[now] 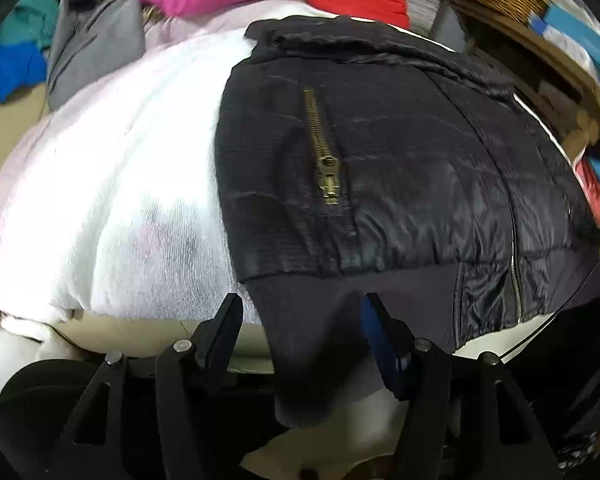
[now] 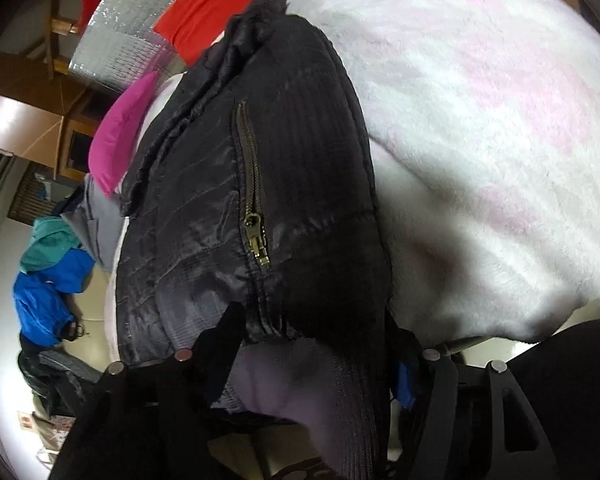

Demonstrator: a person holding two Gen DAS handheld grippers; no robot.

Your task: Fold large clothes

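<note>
The black jacket (image 1: 400,168) lay folded on the white blanket (image 1: 100,200), its ribbed hem at the bottom of both frames between the spread jaws of the left gripper (image 1: 300,320) and right gripper (image 2: 320,344), so the fold seemed just released, and withdrawing cleanly looked next.

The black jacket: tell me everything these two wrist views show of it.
The black jacket is a quilted, shiny puffer with ribbed side panels, a brass pocket zipper, a long front zipper, and a dull knit hem band. It lies spread, front up, on a fluffy white-and-pink blanket, collar toward the far pillows. Its hem hangs over the near edge, passing between the open fingers of the left gripper and the right gripper; neither visibly pinches it.
</note>
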